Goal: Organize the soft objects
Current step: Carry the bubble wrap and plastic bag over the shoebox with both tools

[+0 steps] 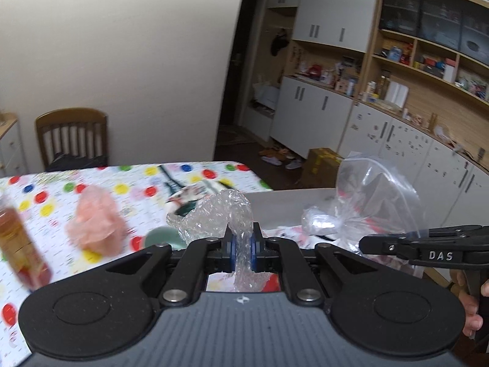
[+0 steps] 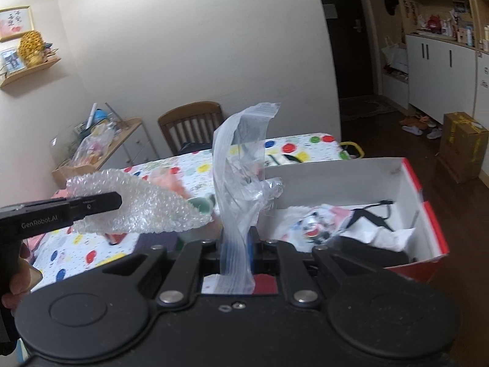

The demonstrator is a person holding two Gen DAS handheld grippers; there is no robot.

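Note:
My left gripper (image 1: 241, 246) is shut on a crumpled sheet of clear bubble wrap (image 1: 214, 214), held up above the table. The same bubble wrap (image 2: 143, 208) shows at the left of the right wrist view, pinched by the left gripper (image 2: 117, 202). My right gripper (image 2: 237, 244) is shut on a clear zip bag (image 2: 241, 159) that stands up from its jaws. That zip bag (image 1: 376, 195) hangs at the right of the left wrist view, over the open box (image 2: 336, 177). The box is white inside and red outside, with soft printed items in it.
A table with a spotted cloth (image 1: 122, 183) carries a pink soft bundle (image 1: 94, 220), a green cup (image 1: 162, 238) and an amber bottle (image 1: 21, 244). A wooden chair (image 1: 71, 137) stands behind it. Cabinets and a cardboard box (image 2: 463, 143) fill the right side.

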